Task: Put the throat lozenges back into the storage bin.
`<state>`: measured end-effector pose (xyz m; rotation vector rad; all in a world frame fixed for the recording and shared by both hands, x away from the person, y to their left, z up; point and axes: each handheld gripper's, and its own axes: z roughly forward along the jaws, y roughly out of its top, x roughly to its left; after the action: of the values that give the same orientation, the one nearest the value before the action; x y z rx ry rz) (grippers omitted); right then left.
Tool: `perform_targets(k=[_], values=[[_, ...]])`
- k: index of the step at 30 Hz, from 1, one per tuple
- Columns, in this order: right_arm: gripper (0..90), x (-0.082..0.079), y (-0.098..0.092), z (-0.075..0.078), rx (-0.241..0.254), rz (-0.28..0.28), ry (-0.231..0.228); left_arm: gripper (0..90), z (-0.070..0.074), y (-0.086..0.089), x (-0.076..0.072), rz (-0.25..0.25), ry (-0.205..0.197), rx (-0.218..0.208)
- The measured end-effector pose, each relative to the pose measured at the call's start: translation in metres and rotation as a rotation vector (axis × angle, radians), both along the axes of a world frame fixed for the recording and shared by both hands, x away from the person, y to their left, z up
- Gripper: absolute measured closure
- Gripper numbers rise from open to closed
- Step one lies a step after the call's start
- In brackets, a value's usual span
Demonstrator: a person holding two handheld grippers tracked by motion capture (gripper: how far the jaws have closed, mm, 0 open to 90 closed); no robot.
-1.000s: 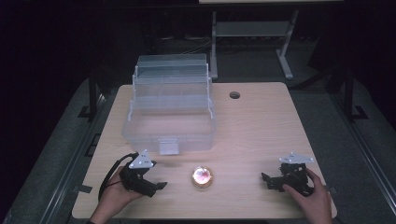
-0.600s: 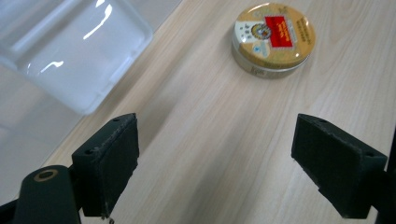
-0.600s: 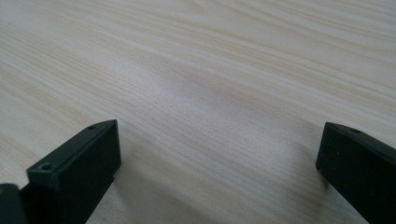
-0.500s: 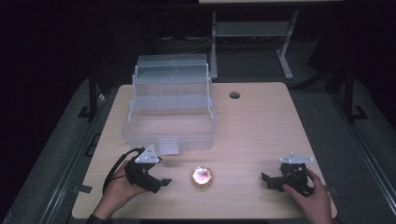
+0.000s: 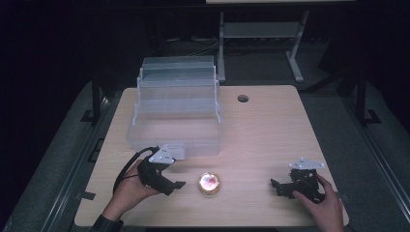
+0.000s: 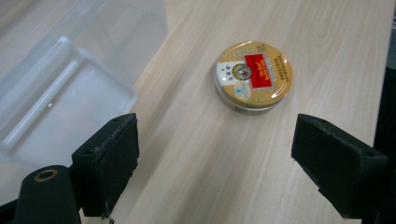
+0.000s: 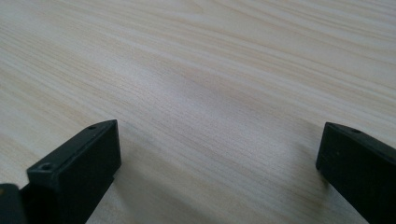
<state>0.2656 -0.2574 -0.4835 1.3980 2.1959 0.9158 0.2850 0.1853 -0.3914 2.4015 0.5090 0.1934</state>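
The desk (image 6: 299, 28) shows pale wood grain with a smooth, matt finish. On it sits a round tin (image 6: 253, 75), metal by the look, its gold lid glossy with a printed red label. The storage box (image 6: 60, 88) is clear, shiny plastic, catching glare. The left gripper (image 6: 217, 163) has black fingers (image 6: 109, 158), matt and slightly rough; the right gripper (image 7: 219, 168) has the same dull black.
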Motion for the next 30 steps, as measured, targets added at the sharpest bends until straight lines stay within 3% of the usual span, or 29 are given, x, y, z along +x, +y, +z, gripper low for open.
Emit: perform_targets(k=[8, 30], values=[[0.0, 0.000, 0.000, 0.000, 0.000, 0.000, 0.000, 14.4, 0.001, -0.015, 0.003, -0.043, 0.004, 0.044], [0.0, 0.000, 0.000, 0.000, 0.000, 0.000, 0.000, 14.3, -0.007, -0.048, 0.014, -0.122, 0.034, 0.095]])
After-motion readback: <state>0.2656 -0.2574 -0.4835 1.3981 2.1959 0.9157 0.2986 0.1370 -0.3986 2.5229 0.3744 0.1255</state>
